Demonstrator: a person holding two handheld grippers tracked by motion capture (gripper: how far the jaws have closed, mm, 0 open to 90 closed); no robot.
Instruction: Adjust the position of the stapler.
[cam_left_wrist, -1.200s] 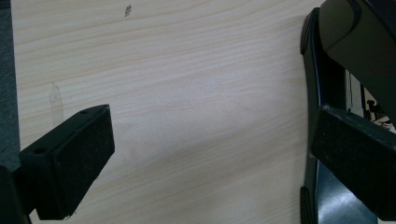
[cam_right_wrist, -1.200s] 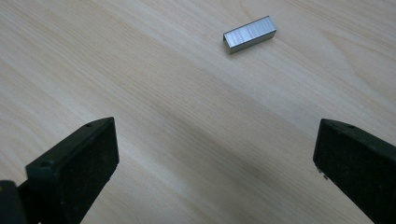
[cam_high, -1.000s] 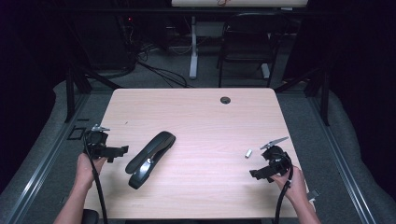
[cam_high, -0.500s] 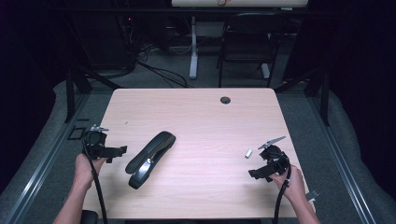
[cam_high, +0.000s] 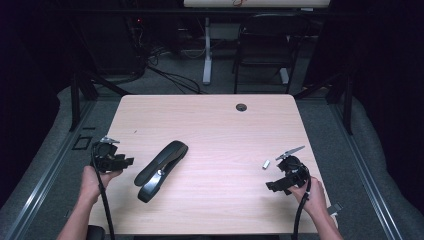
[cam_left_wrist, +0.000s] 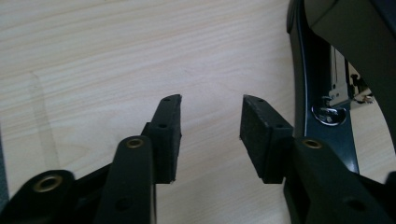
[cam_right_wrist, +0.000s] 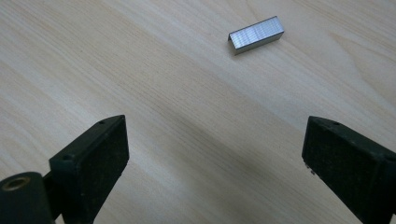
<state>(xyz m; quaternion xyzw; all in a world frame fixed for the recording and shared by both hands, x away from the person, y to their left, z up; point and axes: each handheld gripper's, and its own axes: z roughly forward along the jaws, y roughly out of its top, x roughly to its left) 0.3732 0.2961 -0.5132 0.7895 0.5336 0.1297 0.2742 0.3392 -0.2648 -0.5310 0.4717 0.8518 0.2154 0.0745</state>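
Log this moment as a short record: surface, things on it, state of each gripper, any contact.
surface: wooden table
stapler: black, opened, left of centre
staple strip: silver, loose, lying near the right gripper
left gripper: jaws have just been closing, nothing between them, beside the stapler
right gripper: jaws wide, strip ahead of them
contact: none seen

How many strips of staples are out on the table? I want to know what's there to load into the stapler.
1. The staple strip lies loose on the table, ahead of the right gripper, apart from the open stapler. Any inside it are hidden.
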